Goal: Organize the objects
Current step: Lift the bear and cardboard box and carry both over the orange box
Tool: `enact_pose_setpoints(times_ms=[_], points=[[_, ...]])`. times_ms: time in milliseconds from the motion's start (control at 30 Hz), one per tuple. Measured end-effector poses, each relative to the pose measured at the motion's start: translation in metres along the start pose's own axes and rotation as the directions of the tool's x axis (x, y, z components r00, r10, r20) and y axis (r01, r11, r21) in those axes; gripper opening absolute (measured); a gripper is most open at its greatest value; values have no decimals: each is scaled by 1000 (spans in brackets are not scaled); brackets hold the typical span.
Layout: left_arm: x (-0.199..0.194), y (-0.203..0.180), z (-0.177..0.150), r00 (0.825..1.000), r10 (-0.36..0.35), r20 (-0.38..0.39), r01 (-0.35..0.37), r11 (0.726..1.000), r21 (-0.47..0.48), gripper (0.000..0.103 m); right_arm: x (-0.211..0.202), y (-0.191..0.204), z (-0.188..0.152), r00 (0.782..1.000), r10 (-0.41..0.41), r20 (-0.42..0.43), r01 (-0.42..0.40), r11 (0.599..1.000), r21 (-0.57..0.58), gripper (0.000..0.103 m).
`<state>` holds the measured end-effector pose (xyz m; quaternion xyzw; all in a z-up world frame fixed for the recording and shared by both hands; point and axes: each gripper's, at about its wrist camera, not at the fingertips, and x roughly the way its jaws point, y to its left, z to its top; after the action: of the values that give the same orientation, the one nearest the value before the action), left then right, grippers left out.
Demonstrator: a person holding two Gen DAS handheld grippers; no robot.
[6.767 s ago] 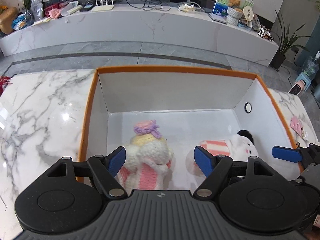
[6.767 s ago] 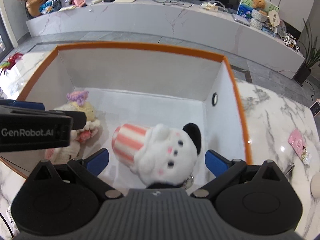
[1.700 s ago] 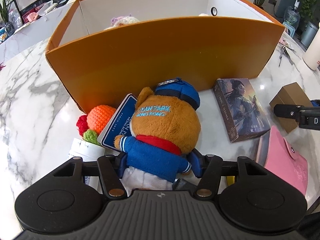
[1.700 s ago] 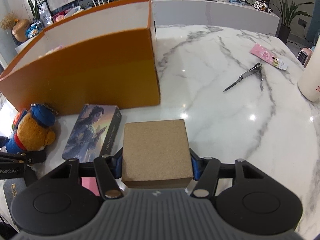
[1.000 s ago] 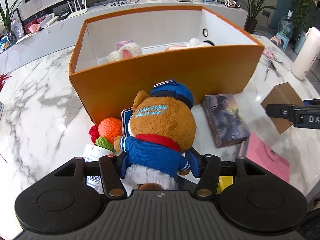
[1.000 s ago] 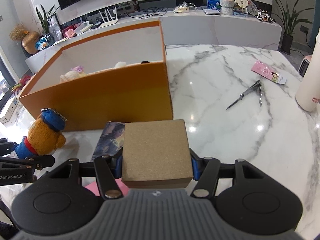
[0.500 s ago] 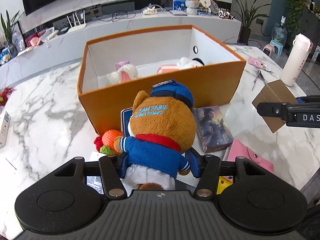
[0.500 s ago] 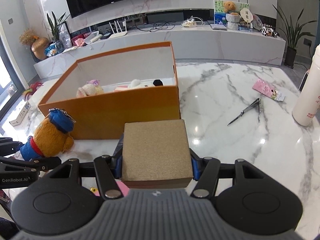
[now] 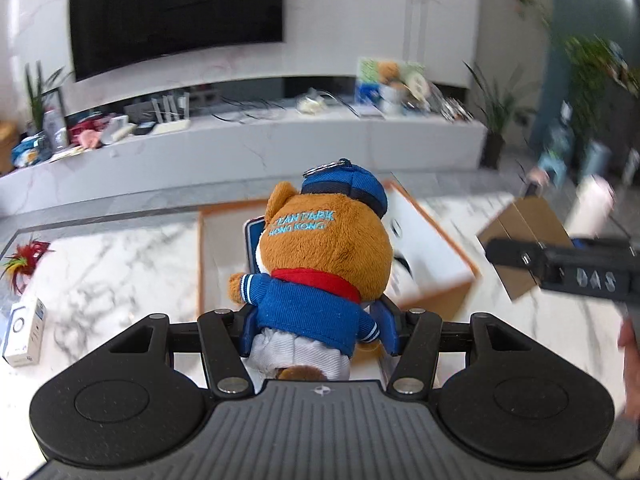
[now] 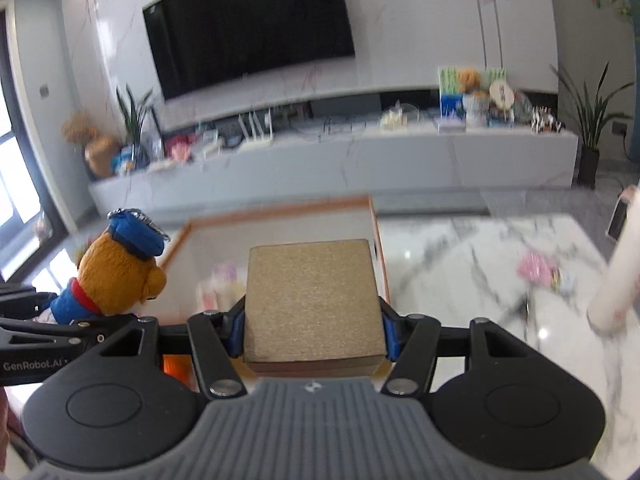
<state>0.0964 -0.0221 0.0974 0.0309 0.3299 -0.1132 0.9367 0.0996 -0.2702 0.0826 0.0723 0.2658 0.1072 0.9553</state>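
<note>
My left gripper (image 9: pixel 318 330) is shut on a brown teddy bear (image 9: pixel 320 264) in a blue cap and blue jacket, held high above the marble table. The same teddy bear (image 10: pixel 116 276) shows at the left of the right wrist view. My right gripper (image 10: pixel 312 334) is shut on a small brown cardboard box (image 10: pixel 312 300), also raised; that cardboard box (image 9: pixel 520 236) hangs at the right in the left wrist view. Below both lies the big orange storage box (image 9: pixel 434 256), white inside, with pale plush toys (image 10: pixel 220 284) blurred on its floor. The bear hides much of the storage box.
A white bottle (image 10: pixel 618 268), a pink packet (image 10: pixel 536 270) and a metal tool (image 10: pixel 520 304) lie on the marble table (image 10: pixel 480 264) to the right. A small white carton (image 9: pixel 22 330) and a red feathery thing (image 9: pixel 24 254) sit at the left. A long TV bench (image 9: pixel 240 140) lies beyond.
Both grippers have risen with their loads and tilted up, so the TV wall now fills the upper view. The storage box and table have dropped lower in the frames; grips are unchanged.
</note>
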Motion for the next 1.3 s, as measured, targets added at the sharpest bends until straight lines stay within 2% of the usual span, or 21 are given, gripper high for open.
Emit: enact_pose_setpoints(times_ms=[167,300,433,733,833,900,1100,1300], points=[[65,18,34,997,74,-8,-75,996,-45,65,51,12,16,1000,30,-7,-30,1000,10,62],[121,27,33,995,48,-92,-55,995,-81,64,99,23,10,996,6,-91,-9,999,-36,62],[156,32,33,991,31,-130,-44,994,-96,64,134,31,3,988,0,-156,-14,996,-88,62],[191,31,39,988,-23,-152,2,991,-135,64,172,31,-20,966,-42,-256,17,995,-98,62],[202,22,36,980,-49,-193,26,992,-120,64,177,29,-23,961,-30,-275,9,997,-78,62],[211,17,33,972,-42,-231,19,995,-99,64,178,28,-23,960,-32,-279,9,997,-83,62],[221,9,33,960,-2,-280,-15,998,-60,65,177,25,-22,949,-34,-315,4,996,-94,62],[230,7,35,945,10,-328,-34,997,-67,65,176,25,-20,940,-48,-339,16,995,-96,62]])
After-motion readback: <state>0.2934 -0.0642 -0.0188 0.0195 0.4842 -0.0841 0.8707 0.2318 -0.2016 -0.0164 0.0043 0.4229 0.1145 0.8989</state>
